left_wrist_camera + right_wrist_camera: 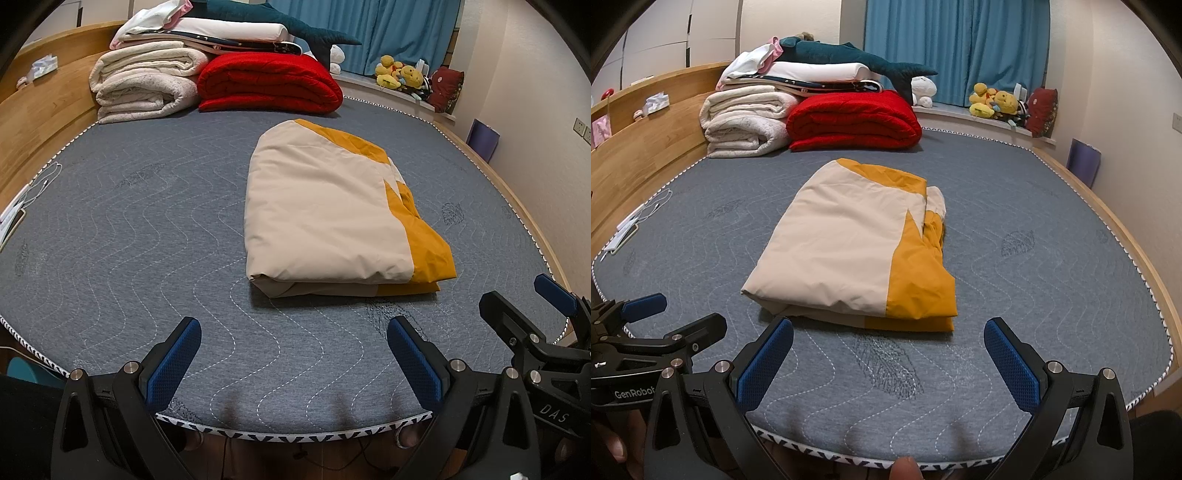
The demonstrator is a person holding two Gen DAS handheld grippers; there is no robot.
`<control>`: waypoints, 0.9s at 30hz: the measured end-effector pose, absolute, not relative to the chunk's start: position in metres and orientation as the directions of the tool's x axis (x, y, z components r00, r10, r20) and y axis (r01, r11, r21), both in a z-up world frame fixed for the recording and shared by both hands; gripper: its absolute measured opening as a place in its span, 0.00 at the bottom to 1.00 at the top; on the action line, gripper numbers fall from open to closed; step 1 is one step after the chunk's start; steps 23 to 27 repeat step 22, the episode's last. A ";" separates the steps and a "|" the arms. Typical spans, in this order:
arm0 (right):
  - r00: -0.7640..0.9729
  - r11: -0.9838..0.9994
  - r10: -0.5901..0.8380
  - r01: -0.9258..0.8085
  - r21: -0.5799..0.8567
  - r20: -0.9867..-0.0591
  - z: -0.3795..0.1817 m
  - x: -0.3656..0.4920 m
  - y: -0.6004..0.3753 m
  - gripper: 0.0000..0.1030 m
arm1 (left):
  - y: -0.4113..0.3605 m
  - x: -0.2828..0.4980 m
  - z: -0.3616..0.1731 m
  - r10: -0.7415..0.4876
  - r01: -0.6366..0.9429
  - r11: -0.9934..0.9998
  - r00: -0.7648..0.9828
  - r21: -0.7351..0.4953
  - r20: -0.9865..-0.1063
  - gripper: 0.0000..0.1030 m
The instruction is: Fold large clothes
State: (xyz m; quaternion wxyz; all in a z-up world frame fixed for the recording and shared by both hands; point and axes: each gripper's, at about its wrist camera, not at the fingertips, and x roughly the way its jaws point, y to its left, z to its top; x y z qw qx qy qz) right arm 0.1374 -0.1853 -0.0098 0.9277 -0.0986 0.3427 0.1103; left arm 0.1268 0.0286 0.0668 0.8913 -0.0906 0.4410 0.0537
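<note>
Beige-and-mustard garment (849,254), folded into a flat multi-layer rectangle, lies on the bed at 12 o'clock; mustard panel on its 3 o'clock side, folded edge nearest.

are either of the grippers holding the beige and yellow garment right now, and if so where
Nothing is held. The left gripper and right gripper are both open over the mattress, short of the folded garment.
</note>
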 end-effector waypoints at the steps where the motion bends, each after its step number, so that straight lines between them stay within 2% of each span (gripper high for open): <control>1: 0.741 0.956 0.137 -0.272 -0.107 -0.658 -0.010 0.137 -0.185 1.00 | 0.028 0.127 0.066 0.016 -0.176 0.978 0.605 -0.114 -0.796 0.97; 27: 0.740 0.956 0.139 -0.275 -0.107 -0.658 -0.010 0.138 -0.187 1.00 | 0.026 0.126 0.064 0.010 -0.176 0.977 0.600 -0.119 -0.800 0.97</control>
